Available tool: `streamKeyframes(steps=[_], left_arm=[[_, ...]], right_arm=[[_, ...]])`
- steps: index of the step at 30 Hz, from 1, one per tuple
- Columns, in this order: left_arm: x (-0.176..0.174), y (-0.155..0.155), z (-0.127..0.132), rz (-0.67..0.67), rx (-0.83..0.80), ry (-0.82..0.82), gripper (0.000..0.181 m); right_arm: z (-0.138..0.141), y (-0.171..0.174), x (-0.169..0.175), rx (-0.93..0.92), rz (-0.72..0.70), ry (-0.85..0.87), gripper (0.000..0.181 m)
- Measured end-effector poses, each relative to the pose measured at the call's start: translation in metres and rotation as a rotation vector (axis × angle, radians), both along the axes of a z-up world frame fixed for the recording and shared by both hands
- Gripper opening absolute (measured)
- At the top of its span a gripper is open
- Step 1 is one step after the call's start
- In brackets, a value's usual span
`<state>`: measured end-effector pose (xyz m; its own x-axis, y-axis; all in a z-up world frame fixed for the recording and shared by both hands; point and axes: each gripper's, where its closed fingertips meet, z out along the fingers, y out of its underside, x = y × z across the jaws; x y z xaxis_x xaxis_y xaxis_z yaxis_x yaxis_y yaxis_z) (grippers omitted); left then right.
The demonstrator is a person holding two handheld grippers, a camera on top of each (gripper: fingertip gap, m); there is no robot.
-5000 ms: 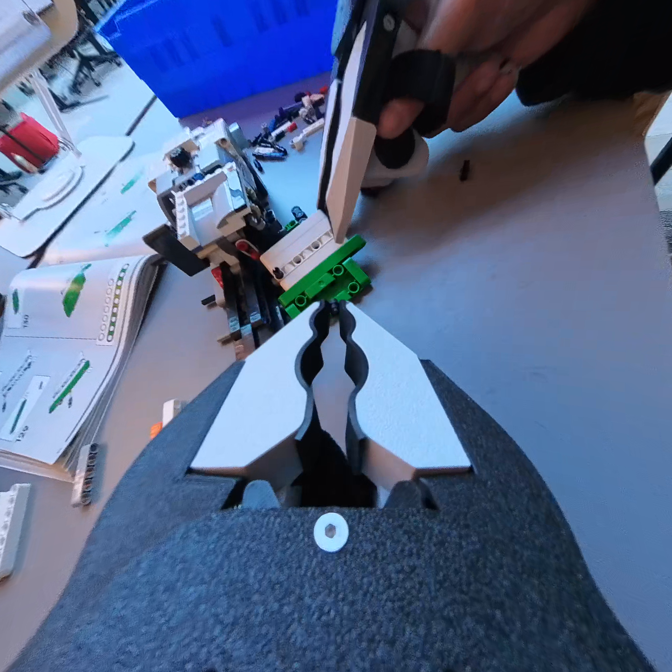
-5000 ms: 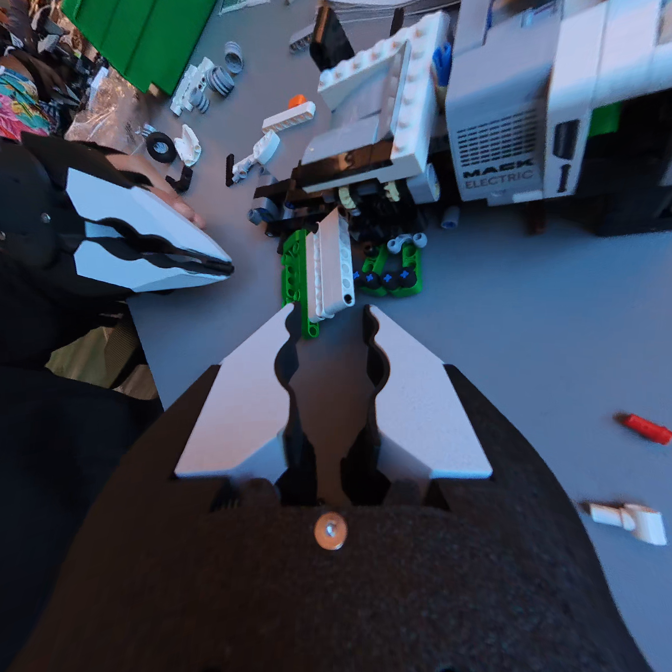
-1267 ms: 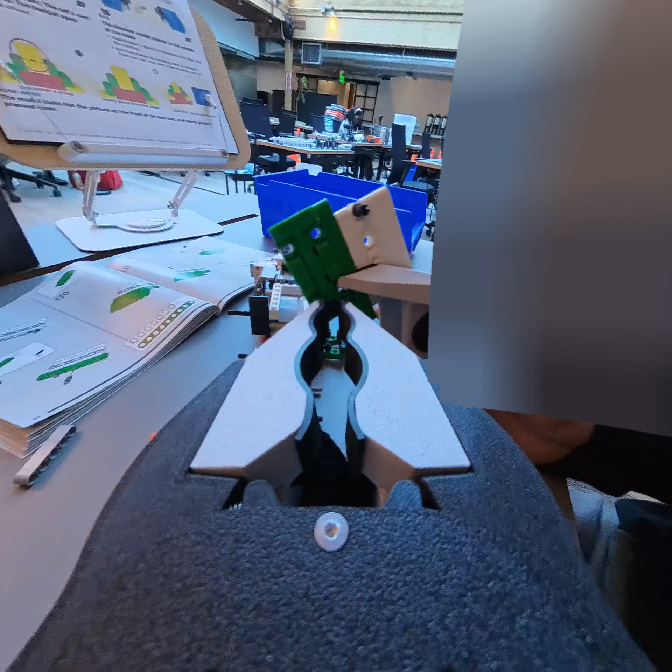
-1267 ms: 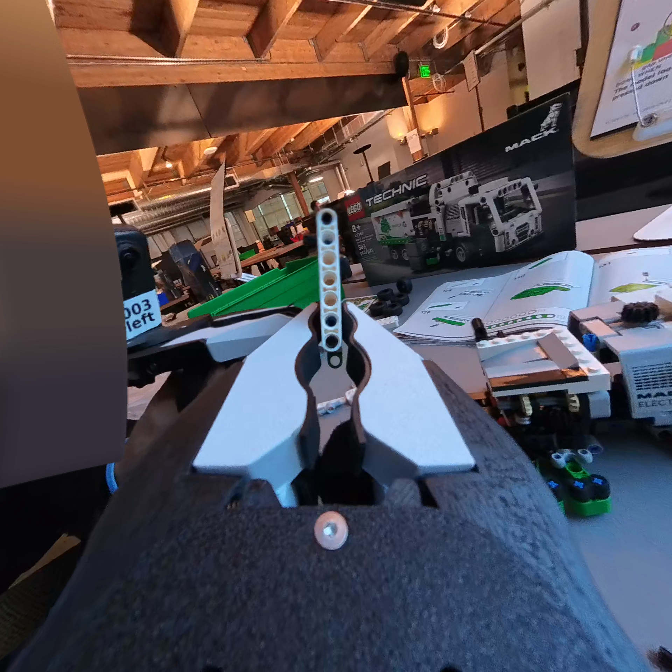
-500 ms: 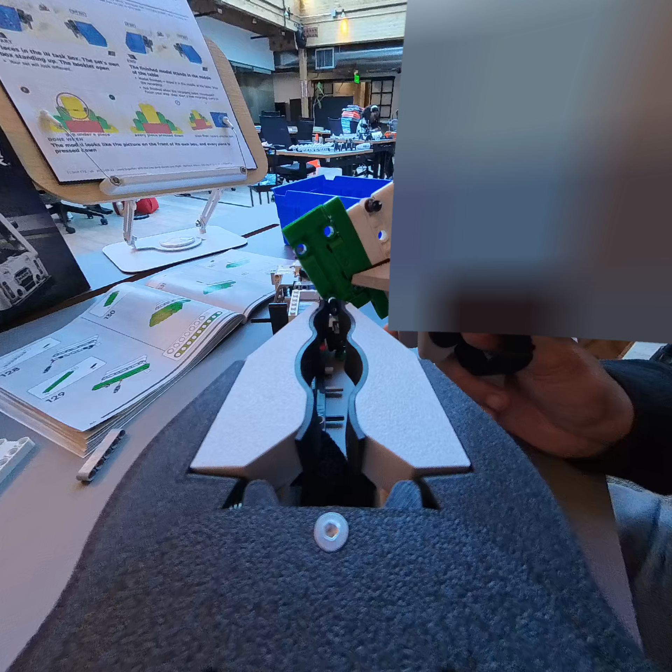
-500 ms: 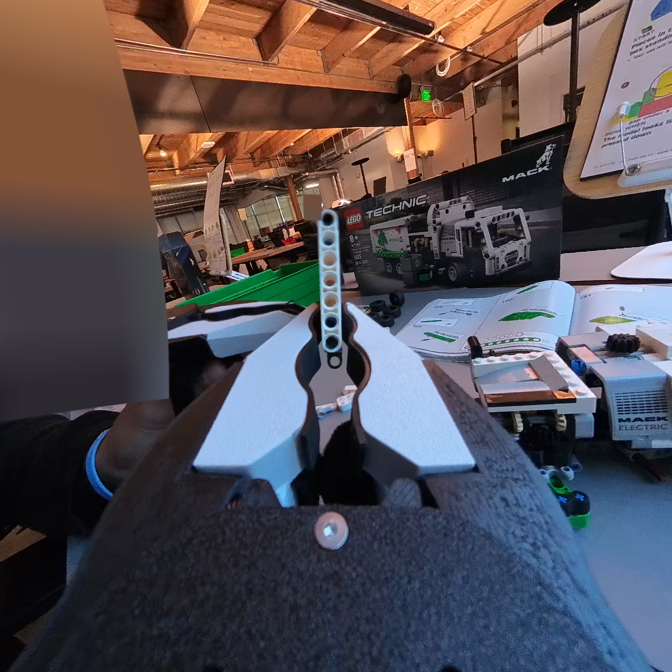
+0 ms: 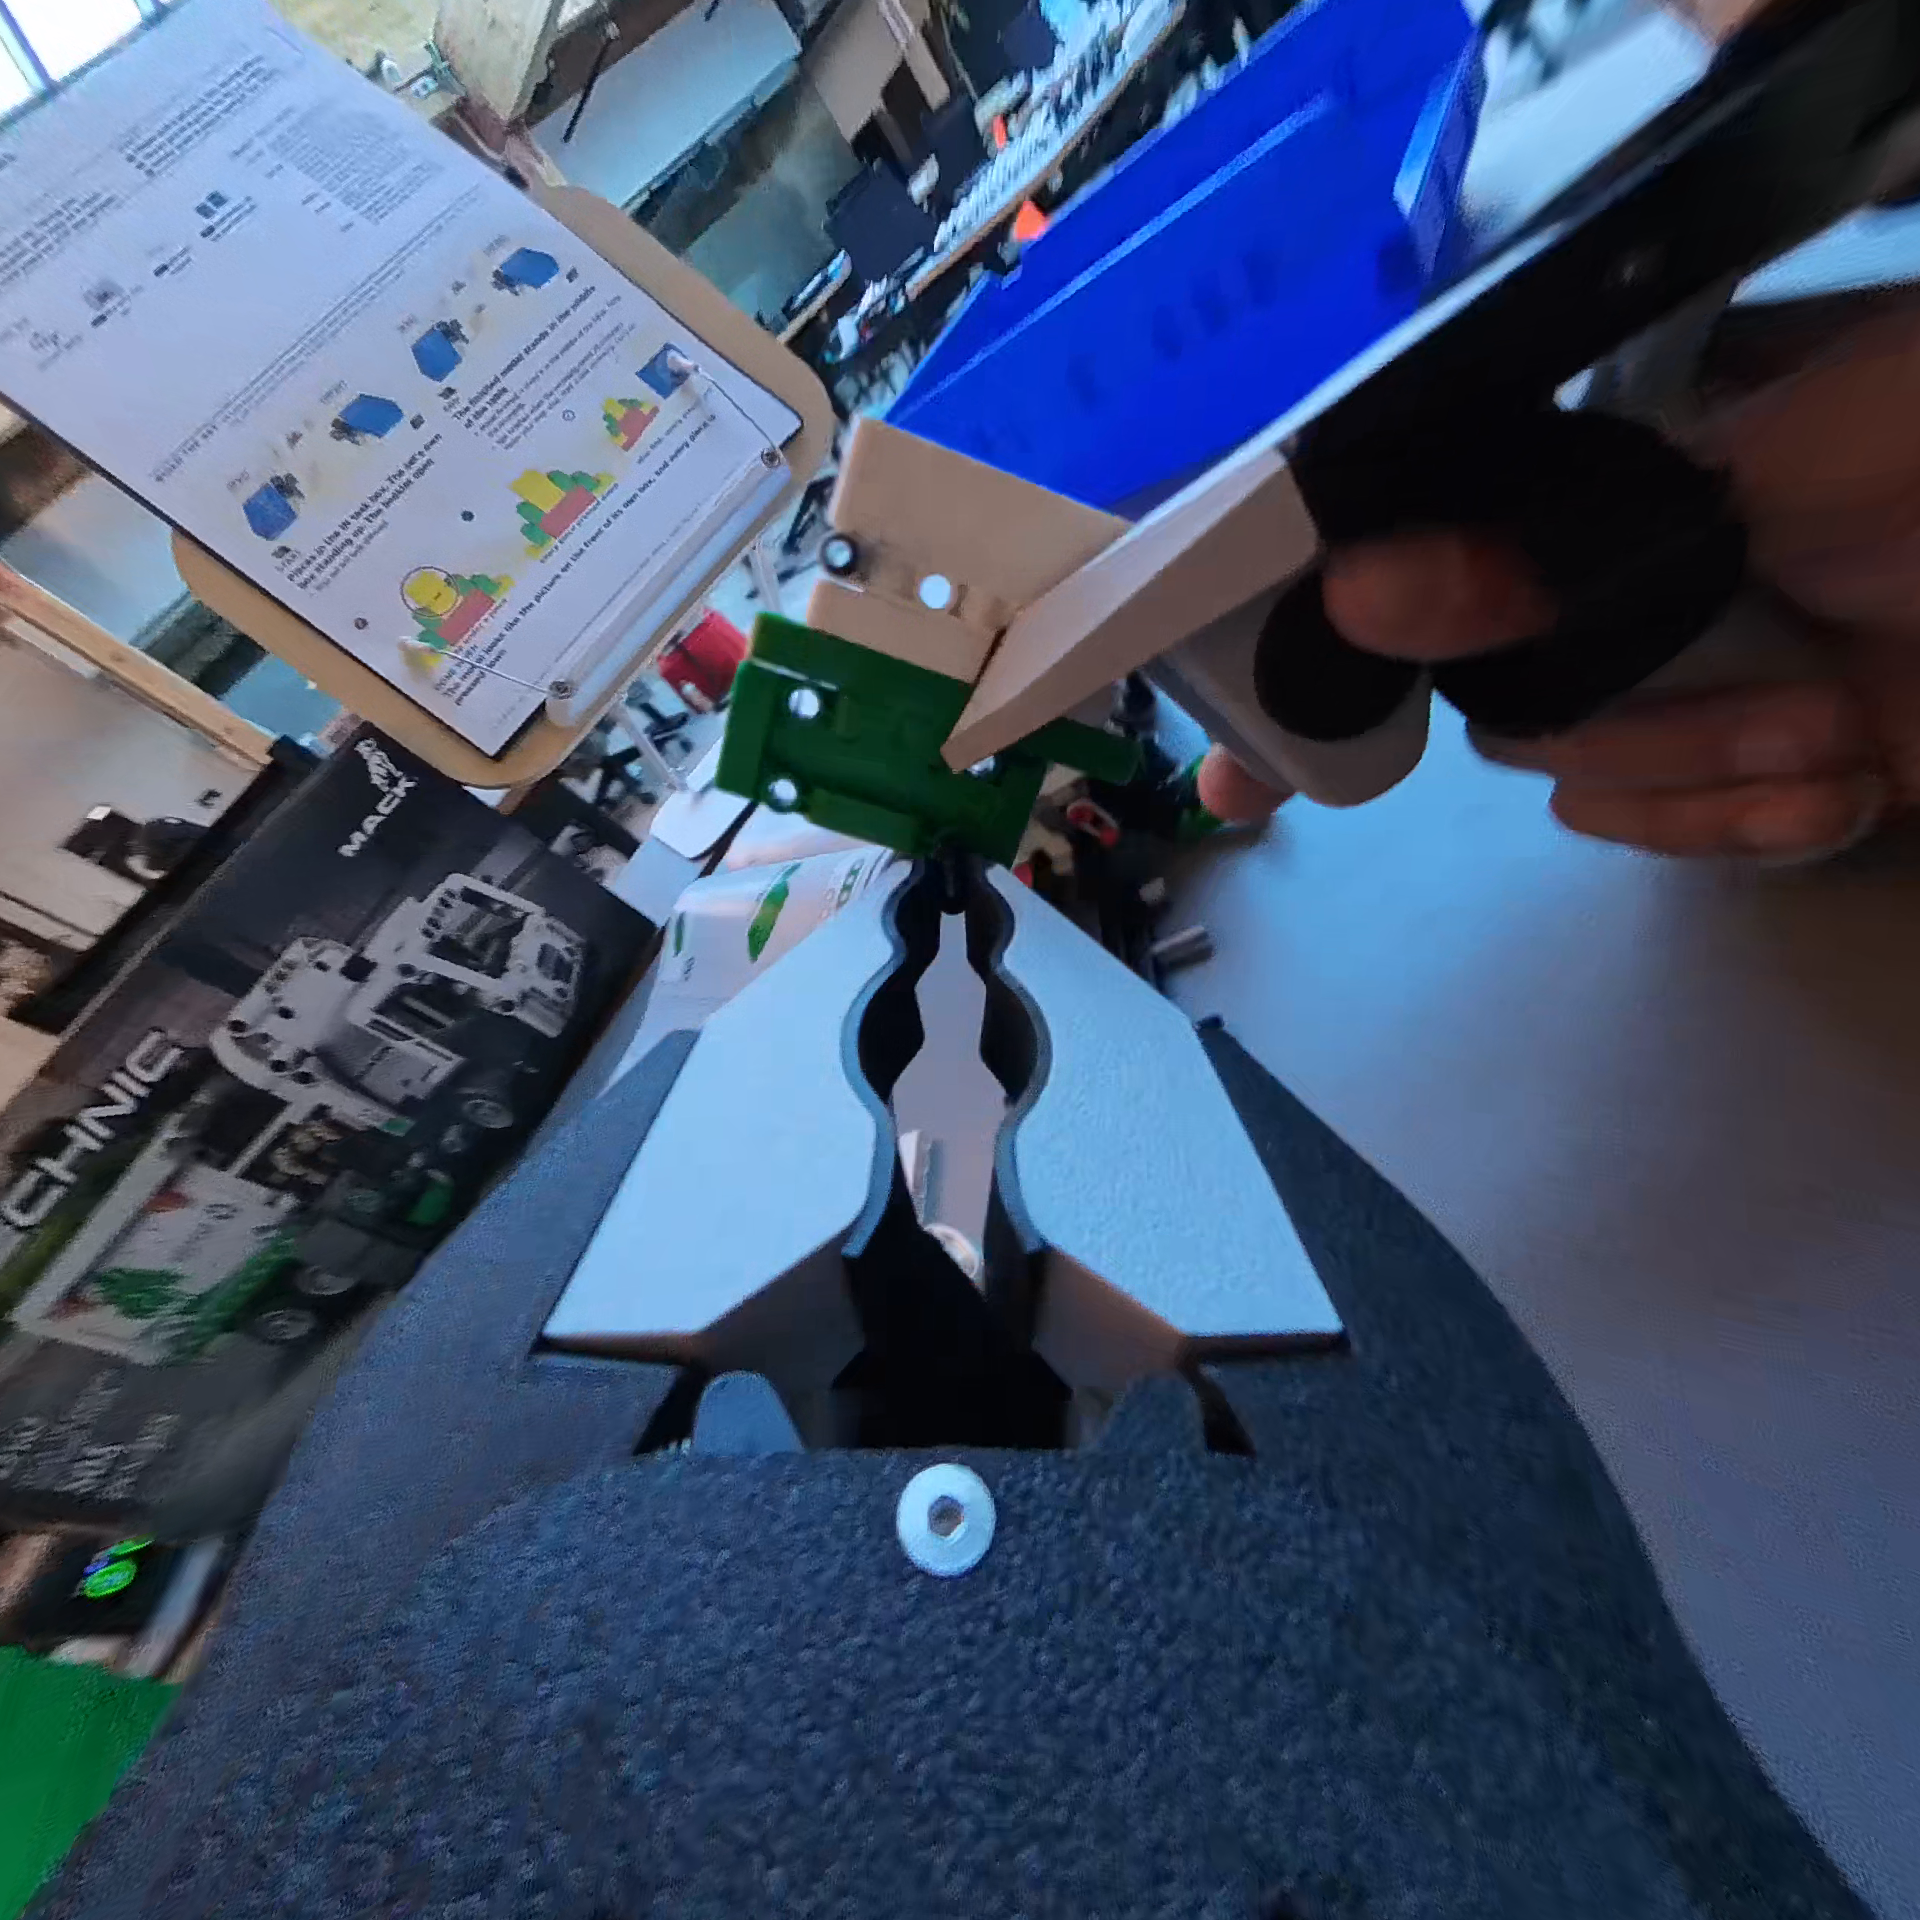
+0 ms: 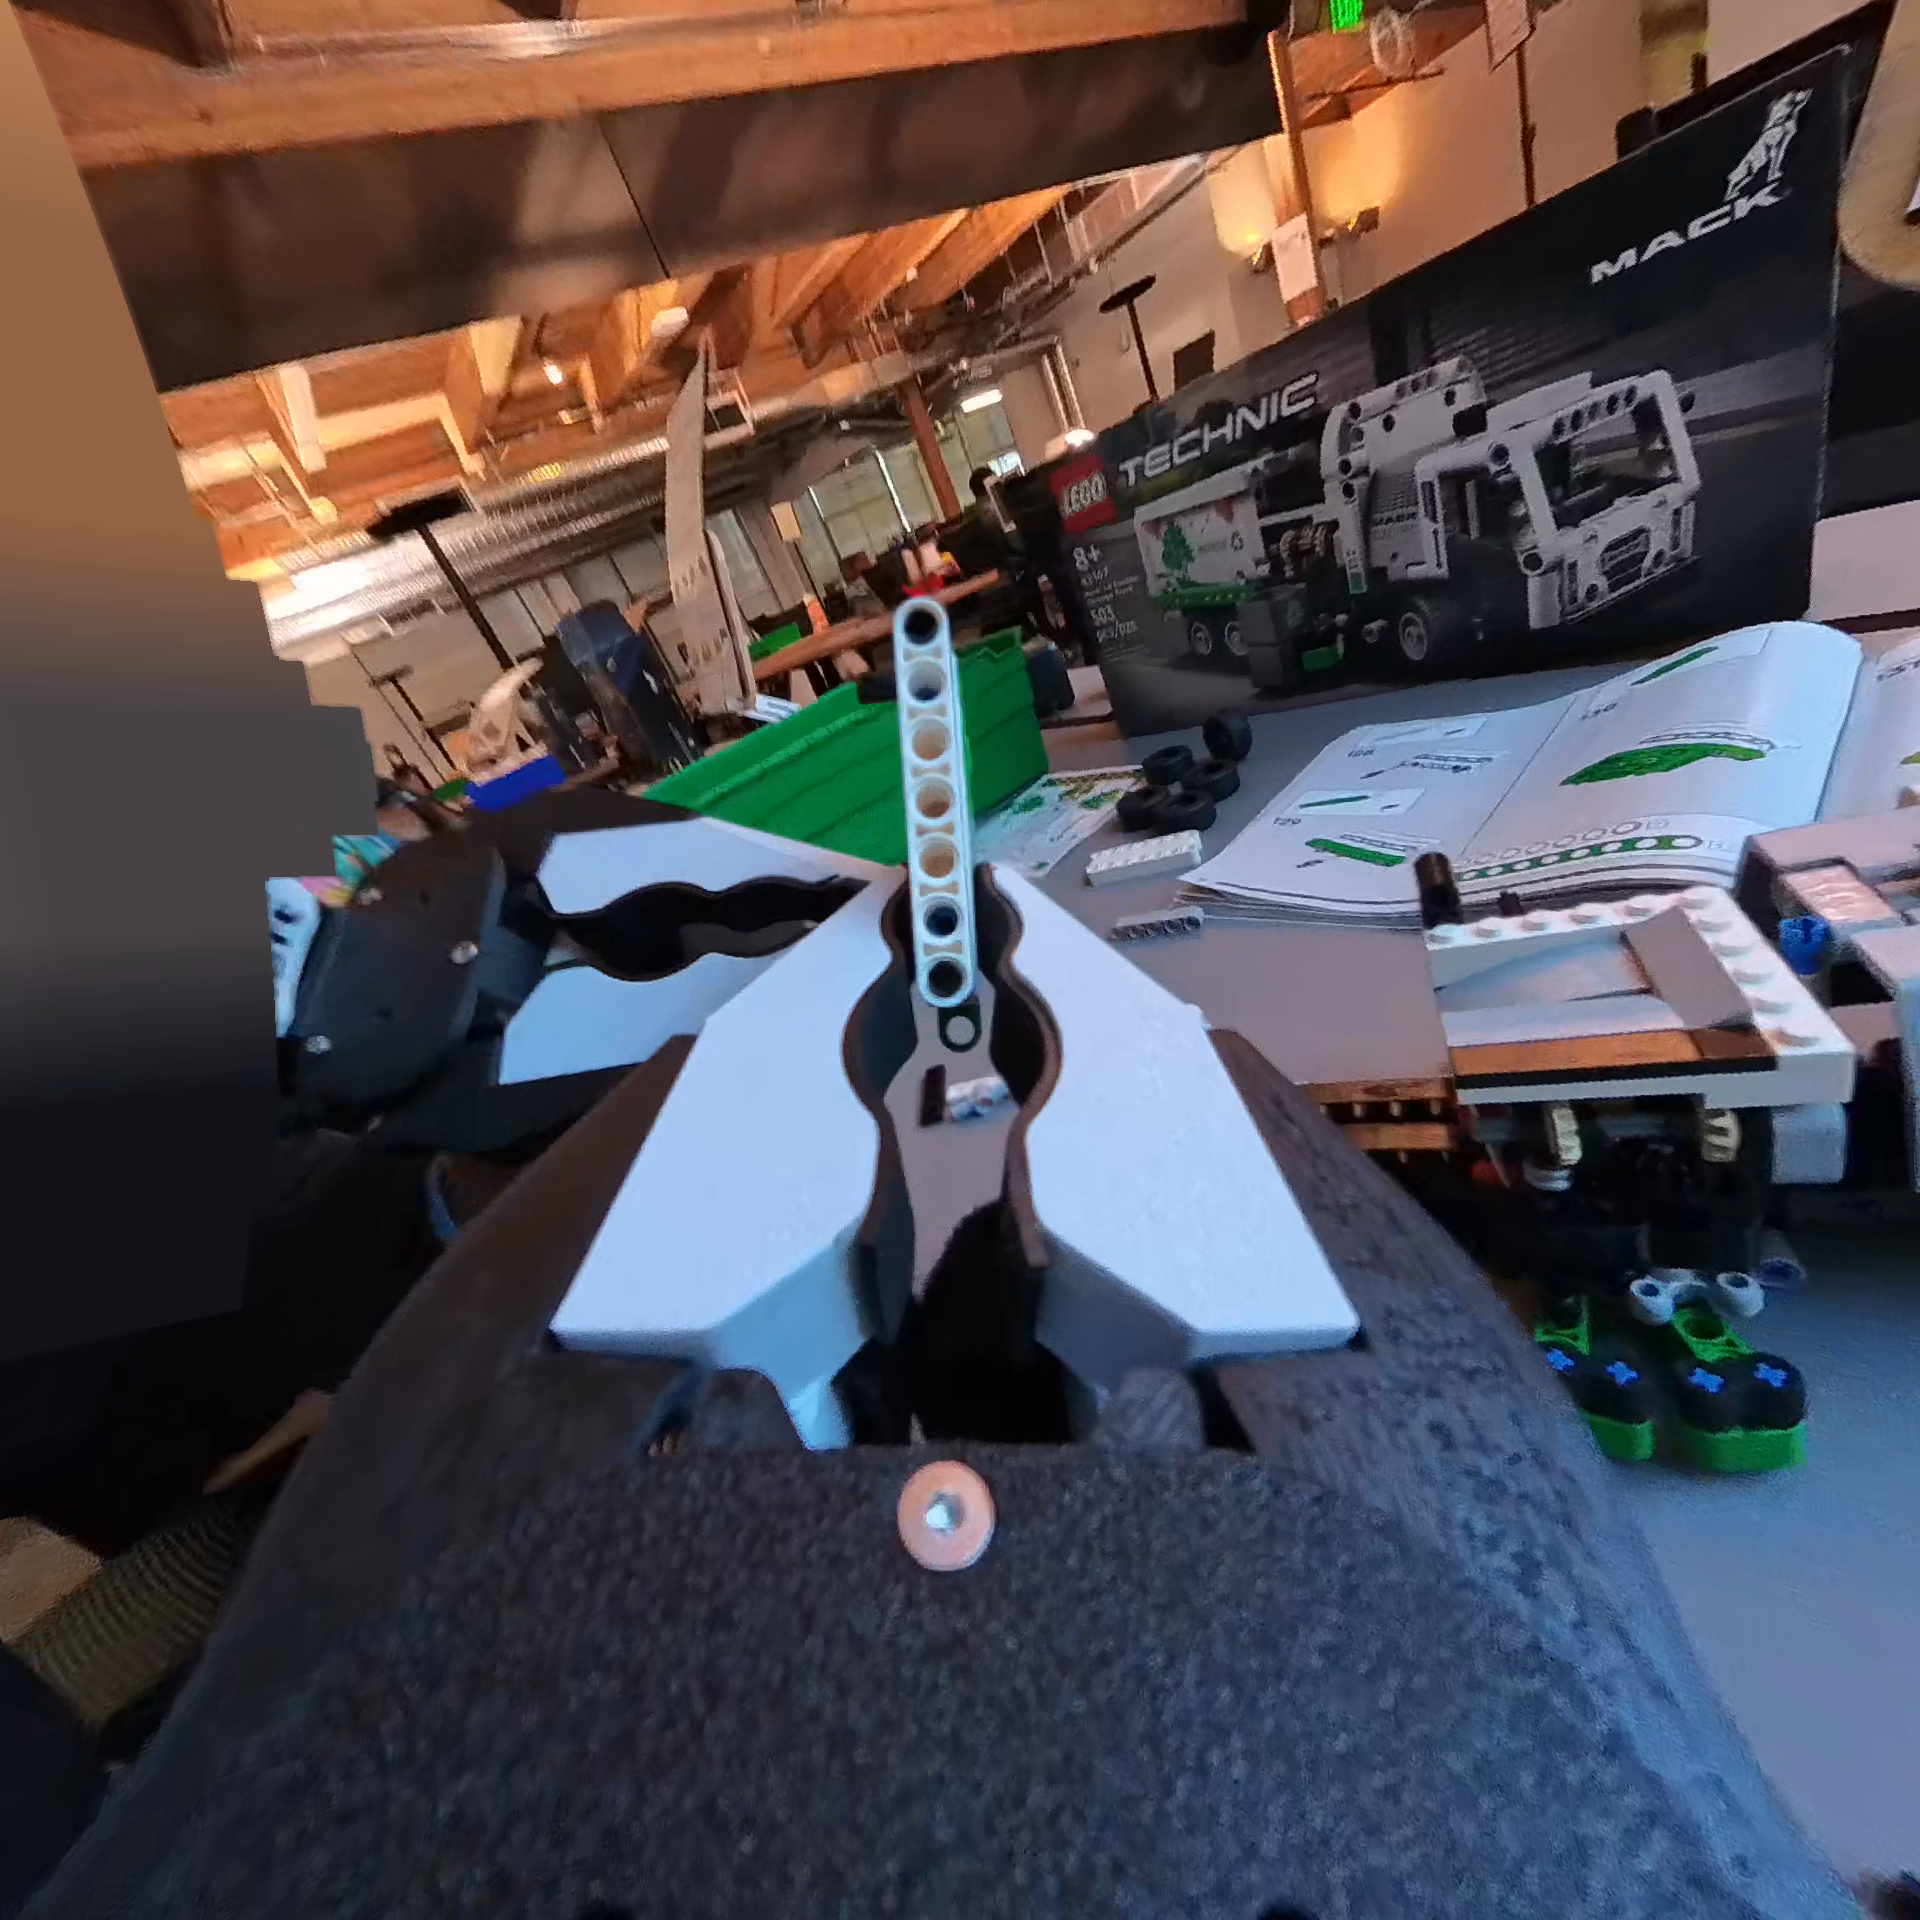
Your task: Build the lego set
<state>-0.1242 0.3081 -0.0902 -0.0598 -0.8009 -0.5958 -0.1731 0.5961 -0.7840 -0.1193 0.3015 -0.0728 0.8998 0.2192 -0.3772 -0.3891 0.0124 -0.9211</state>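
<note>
Open workshop hall: exposed timber ceiling beams (image 8: 644,62) overhead, warm lamps lit beyond. Rows of work tables (image 8: 862,634) recede toward windows (image 8: 831,509) at the far wall.

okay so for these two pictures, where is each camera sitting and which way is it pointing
Left wrist view: rides on the left gripper, tilted, looking forward along its fingers at the green and white lego piece pinched at its tips; the right gripper and the person's hand reach in from the upper right.
Right wrist view: rides on the right gripper, looking across the table past the upright white beam it clamps; the left gripper shows at left.
Shared: the lego set box, the open instruction booklet.
</note>
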Motion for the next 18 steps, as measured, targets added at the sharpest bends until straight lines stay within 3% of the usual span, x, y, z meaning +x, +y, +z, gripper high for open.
streamKeyframes(steps=[3,8,14,18], left_arm=[[0.001,0.004,-0.013,0.052,0.056,0.072,0.003],[0.003,0.006,-0.022,0.089,-0.035,0.143,0.003],[0.004,0.008,-0.024,0.154,0.003,0.151,0.004],[0.004,0.007,-0.022,0.143,0.034,0.131,0.004]], right_arm=[[-0.011,0.004,-0.001,-0.088,-0.107,-0.218,0.008],[-0.021,0.009,-0.002,-0.179,-0.214,-0.393,0.008],[-0.024,0.011,-0.002,-0.197,-0.222,-0.382,0.008],[-0.024,0.010,0.000,-0.166,-0.141,-0.205,0.008]])
